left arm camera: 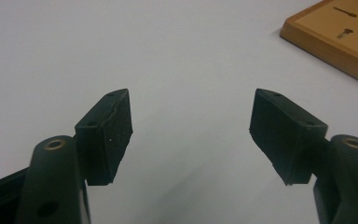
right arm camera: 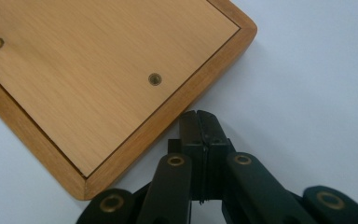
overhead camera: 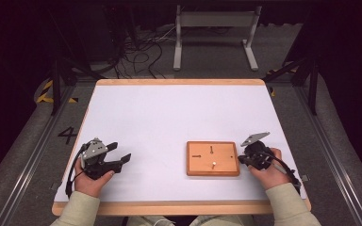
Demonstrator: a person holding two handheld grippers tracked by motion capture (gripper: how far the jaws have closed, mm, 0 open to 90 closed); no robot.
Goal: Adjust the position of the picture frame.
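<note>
Two grippers logged. Right gripper had jaws pressed together, empty, tips against edge of wooden board at table's near right; we judged it nudging or bracing. Left gripper spread apart, idle, well left.

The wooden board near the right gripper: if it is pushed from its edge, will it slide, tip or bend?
The wooden board lies flat and low on the white table, so it would probably slide rather than tip. Its thick solid rim suggests it is stiff and will not bend. The right gripper, jaws closed at that rim, could likely push it; the smooth tabletop may let it turn.
</note>
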